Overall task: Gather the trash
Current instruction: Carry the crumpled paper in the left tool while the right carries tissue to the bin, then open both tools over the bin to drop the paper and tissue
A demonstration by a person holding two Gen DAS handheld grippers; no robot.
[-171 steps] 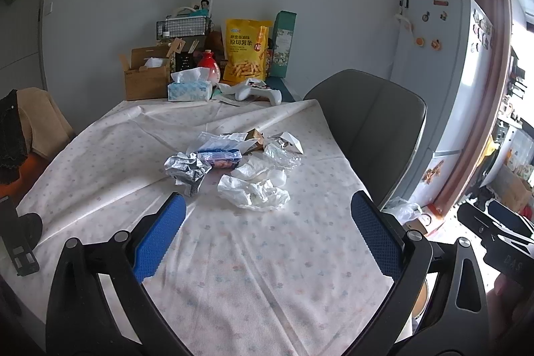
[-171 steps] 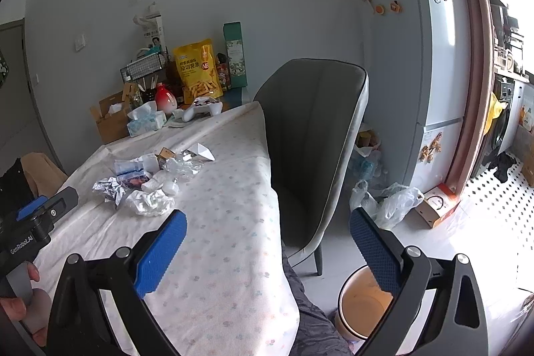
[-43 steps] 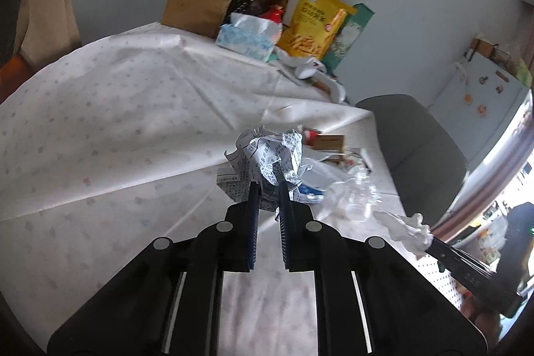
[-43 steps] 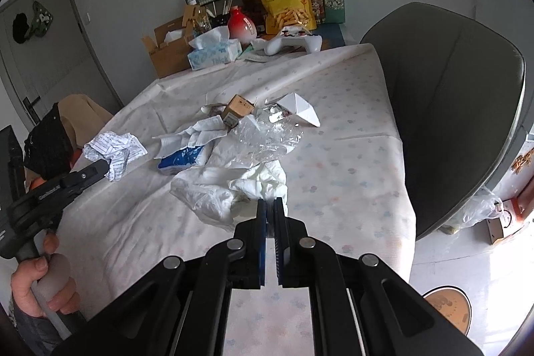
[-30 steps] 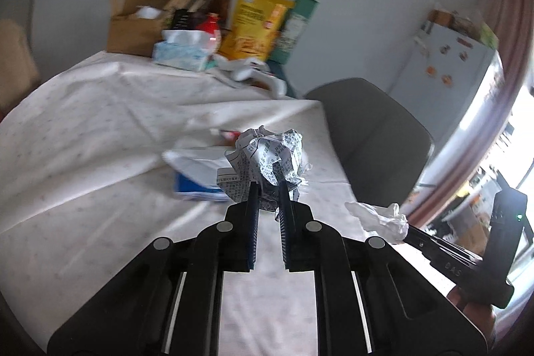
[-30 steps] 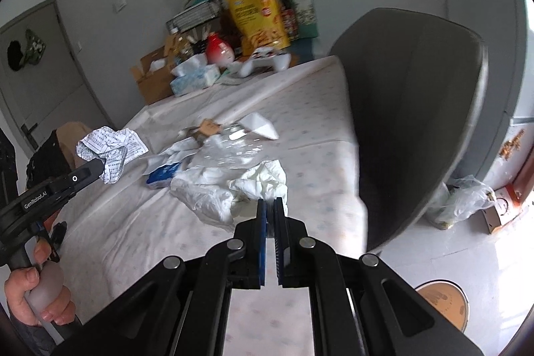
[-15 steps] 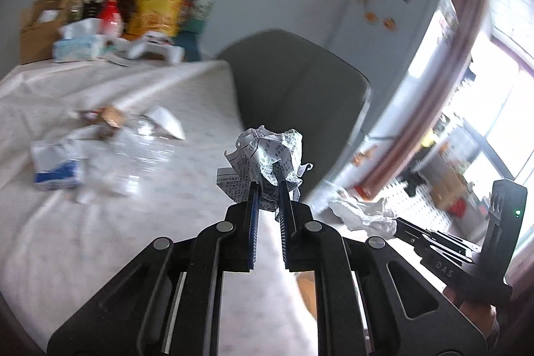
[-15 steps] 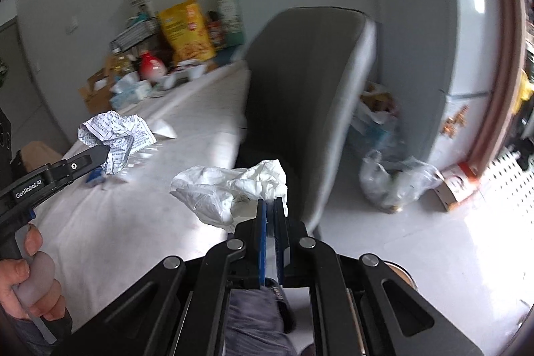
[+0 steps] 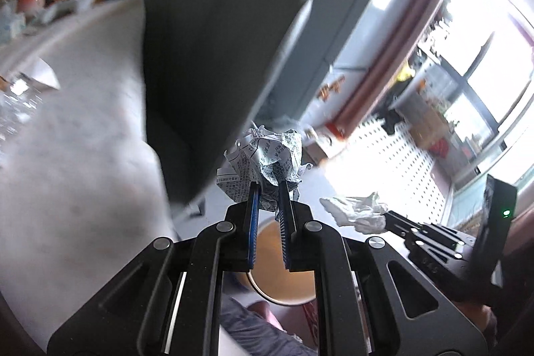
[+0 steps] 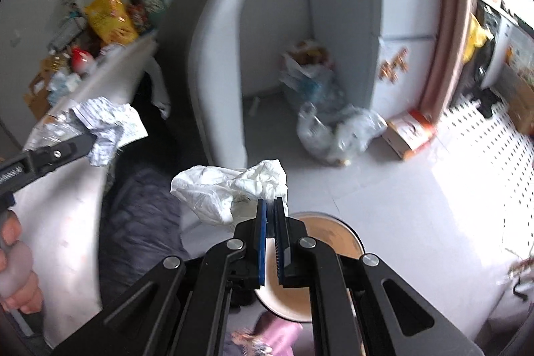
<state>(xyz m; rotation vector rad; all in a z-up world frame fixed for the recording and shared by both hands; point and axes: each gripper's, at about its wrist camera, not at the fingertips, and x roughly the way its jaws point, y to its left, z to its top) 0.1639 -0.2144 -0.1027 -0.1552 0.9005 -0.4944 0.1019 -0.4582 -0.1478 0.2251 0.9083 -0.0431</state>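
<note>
Trash both in hand: crumpled printed paper (image 9: 263,160) pinched in left gripper (image 9: 268,186) jaws, white plastic wad (image 10: 230,189) in right gripper (image 10: 271,204) jaws. Bin (image 10: 343,242) just below right gripper. Centre each over bin mouth before release; light wads drift.

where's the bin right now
The bin sits on the floor just beyond the right gripper, which holds a white bag; the left view shows it behind that gripper's fingers.

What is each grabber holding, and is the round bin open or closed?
Left gripper: shut on crumpled printed paper.
Right gripper: shut on crumpled white plastic bag.
Round tan bin on the floor: open, no lid.
Grey chair: upright, at the table.
</note>
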